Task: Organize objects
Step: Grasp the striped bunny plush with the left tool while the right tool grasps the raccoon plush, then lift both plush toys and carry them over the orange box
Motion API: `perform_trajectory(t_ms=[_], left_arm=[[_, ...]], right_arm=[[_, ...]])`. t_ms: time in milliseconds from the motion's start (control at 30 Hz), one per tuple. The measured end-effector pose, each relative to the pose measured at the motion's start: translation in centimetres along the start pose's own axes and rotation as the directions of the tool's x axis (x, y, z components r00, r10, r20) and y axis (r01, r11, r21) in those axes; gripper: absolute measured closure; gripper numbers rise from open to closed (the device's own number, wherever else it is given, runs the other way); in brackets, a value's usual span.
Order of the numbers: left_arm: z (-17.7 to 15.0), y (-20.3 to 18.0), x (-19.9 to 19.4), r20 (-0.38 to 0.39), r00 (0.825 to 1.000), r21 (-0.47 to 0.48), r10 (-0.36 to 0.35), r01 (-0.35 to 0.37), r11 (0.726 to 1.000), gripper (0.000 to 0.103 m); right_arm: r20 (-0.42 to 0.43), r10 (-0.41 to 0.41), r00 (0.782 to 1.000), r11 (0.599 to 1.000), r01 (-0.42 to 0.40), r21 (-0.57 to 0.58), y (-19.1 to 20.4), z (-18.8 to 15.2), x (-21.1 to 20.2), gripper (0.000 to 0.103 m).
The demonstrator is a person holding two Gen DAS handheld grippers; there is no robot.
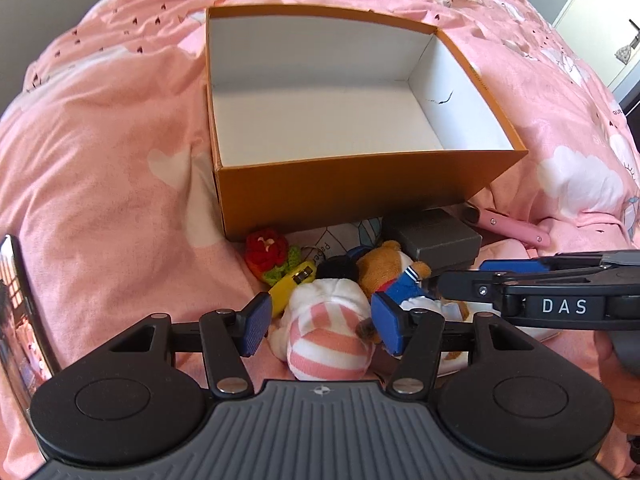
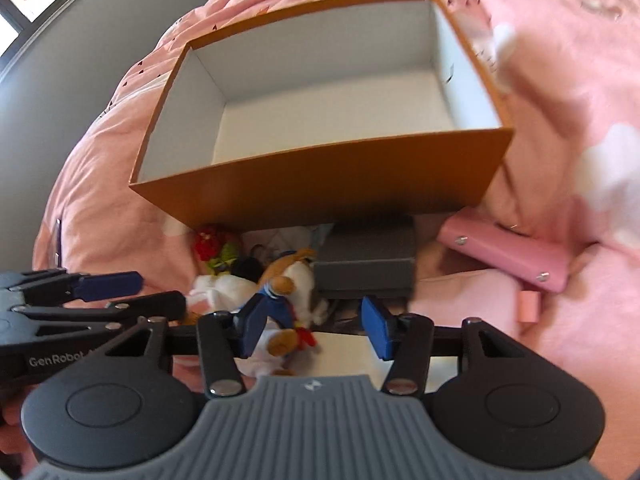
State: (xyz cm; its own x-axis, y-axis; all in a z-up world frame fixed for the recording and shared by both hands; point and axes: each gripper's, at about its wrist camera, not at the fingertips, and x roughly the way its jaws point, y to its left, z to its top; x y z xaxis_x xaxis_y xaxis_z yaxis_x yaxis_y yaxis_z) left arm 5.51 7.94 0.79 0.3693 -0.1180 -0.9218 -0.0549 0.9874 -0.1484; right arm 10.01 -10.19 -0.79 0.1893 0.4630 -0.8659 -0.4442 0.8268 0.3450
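Note:
An open orange box (image 1: 360, 188) (image 2: 320, 192) with a white, empty inside stands on the pink bedding. In front of it lies a heap of small things. My left gripper (image 1: 323, 326) (image 2: 164, 291) is shut on a pink-and-white striped plush toy (image 1: 328, 340), a pad against each of its sides. To the right lies a brown bear in a blue sailor top (image 1: 394, 276) (image 2: 286, 304). My right gripper (image 2: 316, 328) (image 1: 468, 274) is open over the bear. Its left pad is at the blue top, and its right pad stands free above white paper.
A grey box (image 1: 436, 240) (image 2: 368, 264) and a pink case (image 1: 512, 226) (image 2: 504, 256) lie by the orange box's right front corner. A red-and-green crocheted flower (image 1: 266, 252) and a yellow item (image 1: 288, 282) sit left of the toys. A phone (image 1: 16, 320) lies at the far left.

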Motion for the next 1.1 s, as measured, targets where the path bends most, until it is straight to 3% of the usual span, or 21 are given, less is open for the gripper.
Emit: perform_trajectory(t_ms=[100,300,433,567,667,800,1100], left_arm=[[0.4,0.7,1.1,-0.043,0.999,-0.028,-0.012,0.011,1.000,0.040],[1.2,2.3,2.3,-0.082,0.995,-0.106,-0.054,0.046,0.993,0.041],[1.9,2.9,2.9,-0.099,0.993,-0.104,-0.066,0.056,0.993,0.041],[2.4,2.7,3.4,-0.136,0.987,-0.053,-0.090,0.083,0.995,0.041],[2.6,2.2,3.9,-0.175,0.979,-0.004,-0.102,0.103,0.995,0.039],[2.7,1.1,4.8,-0.229,0.968,0.063,-0.104,0.121,0.991,0.037],[1.7,-1.3,5.6,-0.262,0.965,0.244,0.023,0.043,0.969,0.033]], right_arm=[[-0.062,0.040,0.997,0.998,-0.037,0.054,0.0,0.9,1.7,0.047],[-0.157,0.094,0.983,0.989,-0.074,0.128,-0.2,1.4,4.7,0.047],[-0.214,0.115,0.970,0.984,-0.081,0.160,-0.3,1.8,6.7,0.047],[-0.237,0.108,0.965,0.982,-0.067,0.175,-0.8,1.6,7.8,0.050],[-0.238,0.142,0.961,0.979,-0.100,0.178,-1.3,1.6,7.5,0.059],[-0.245,0.179,0.953,0.973,-0.134,0.189,-2.1,1.7,7.3,0.062],[-0.240,0.193,0.951,0.972,-0.154,0.175,-2.4,1.5,7.0,0.063]])
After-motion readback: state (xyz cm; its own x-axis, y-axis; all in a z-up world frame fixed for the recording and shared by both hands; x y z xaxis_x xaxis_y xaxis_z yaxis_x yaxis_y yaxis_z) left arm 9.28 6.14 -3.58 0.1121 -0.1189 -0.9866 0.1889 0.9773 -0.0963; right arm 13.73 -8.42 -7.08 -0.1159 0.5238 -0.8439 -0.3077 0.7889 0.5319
